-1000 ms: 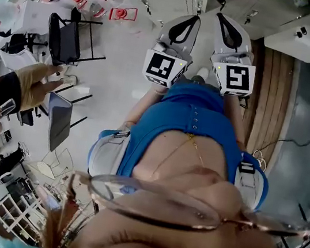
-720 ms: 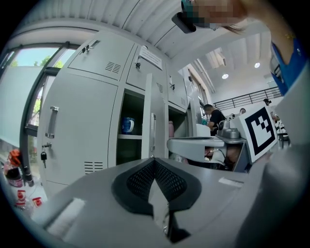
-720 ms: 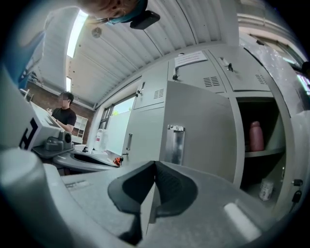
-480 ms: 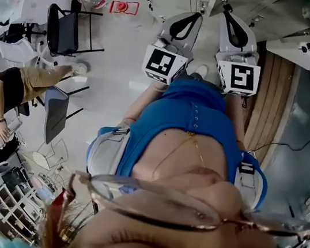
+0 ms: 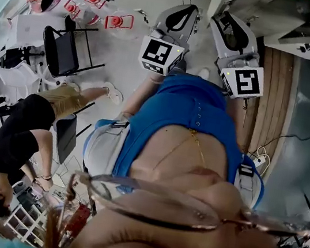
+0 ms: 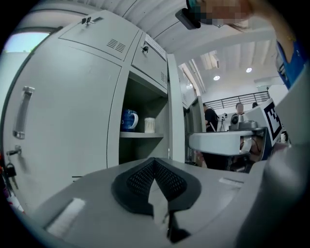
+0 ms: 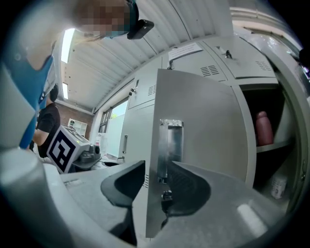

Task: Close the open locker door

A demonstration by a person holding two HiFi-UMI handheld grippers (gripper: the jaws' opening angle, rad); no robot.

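In the right gripper view the grey locker door (image 7: 208, 126) stands ajar, and its free edge with a metal latch plate (image 7: 170, 145) lies between my right gripper's (image 7: 152, 186) jaws, which are opening. Behind the door the compartment holds a pink bottle (image 7: 263, 128). My left gripper (image 6: 155, 162) is shut on nothing and points at another open compartment that holds a blue mug (image 6: 129, 120) and a white cup (image 6: 149, 125). From the head view both grippers, left (image 5: 184, 11) and right (image 5: 224, 17), are raised side by side toward the lockers.
A closed locker door with a bar handle (image 6: 22, 114) stands left of the mug compartment. A person in a black shirt (image 5: 22, 134) bends over at the left, near a black chair (image 5: 65, 48). Cables (image 5: 293, 136) lie on the floor at the right.
Both grippers have shifted a little farther up and apart, and the right one has tilted. The person at the left has moved forward and bent down.
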